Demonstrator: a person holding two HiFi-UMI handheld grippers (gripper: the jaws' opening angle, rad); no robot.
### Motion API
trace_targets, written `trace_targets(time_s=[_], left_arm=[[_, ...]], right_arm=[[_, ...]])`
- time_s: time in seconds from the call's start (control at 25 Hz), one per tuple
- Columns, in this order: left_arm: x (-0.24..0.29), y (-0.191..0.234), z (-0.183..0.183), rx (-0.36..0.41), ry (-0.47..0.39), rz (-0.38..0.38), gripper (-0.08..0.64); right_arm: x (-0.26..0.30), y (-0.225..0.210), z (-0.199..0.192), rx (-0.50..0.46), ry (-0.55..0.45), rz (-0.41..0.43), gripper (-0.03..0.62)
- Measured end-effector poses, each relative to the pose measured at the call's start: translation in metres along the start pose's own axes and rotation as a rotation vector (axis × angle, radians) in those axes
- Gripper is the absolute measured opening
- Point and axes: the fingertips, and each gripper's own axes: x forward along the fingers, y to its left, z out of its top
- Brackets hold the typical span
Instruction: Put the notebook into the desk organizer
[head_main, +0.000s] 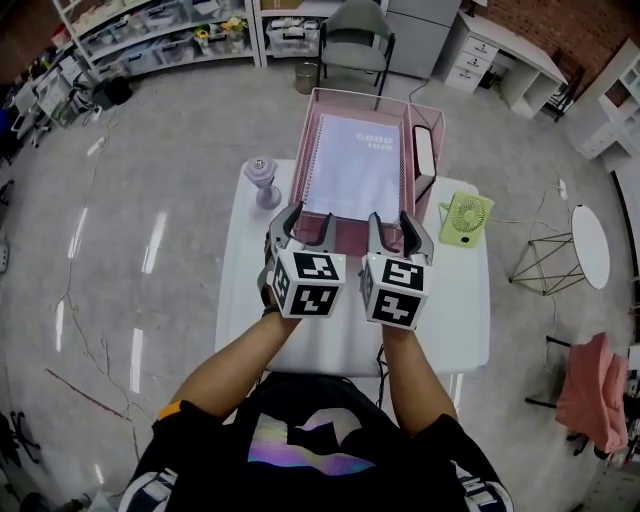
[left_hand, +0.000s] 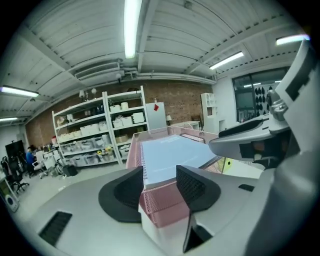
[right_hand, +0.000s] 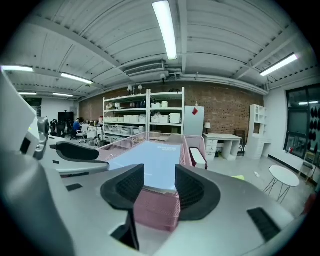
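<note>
A white spiral notebook (head_main: 355, 165) lies flat inside the pink mesh desk organizer (head_main: 310, 110) at the far side of the white table. Both grippers hover side by side at the tray's near edge. My left gripper (head_main: 305, 228) stands open; in the left gripper view the notebook's near edge (left_hand: 170, 155) and the tray's front wall (left_hand: 162, 200) show between its pads, (left_hand: 160, 182) untouched. My right gripper (head_main: 397, 232) is open too, its jaws (right_hand: 159, 182) framing the tray wall (right_hand: 155, 207) and the notebook (right_hand: 150, 165) without pressing on them.
A white box (head_main: 424, 155) stands in the organizer's right side compartment. A green desk fan (head_main: 463, 218) sits right of the tray, a small lilac holder (head_main: 263, 180) left of it. The table (head_main: 450, 320) ends close behind my hands. A chair (head_main: 355, 40) stands beyond the table.
</note>
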Motion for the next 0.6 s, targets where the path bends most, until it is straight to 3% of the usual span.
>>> trace_targets(time_s=[0.24, 0.4, 0.6], left_arm=[[-0.032, -0.007, 0.005, -0.038, -0.054, -0.029, 0.212], [-0.06, -0.019, 0.005, -0.079, -0.095, -0.066, 0.204], [-0.101, -0.037, -0.004, -0.109, -0.134, -0.076, 0.068]], right_arm=[[-0.031, 0.007, 0.005, 0.002, -0.061, 0.035, 0.184], [-0.06, 0.011, 0.004, 0.007, -0.112, 0.065, 0.123], [-0.1, 0.018, -0.01, 0.024, -0.147, 0.126, 0.031]])
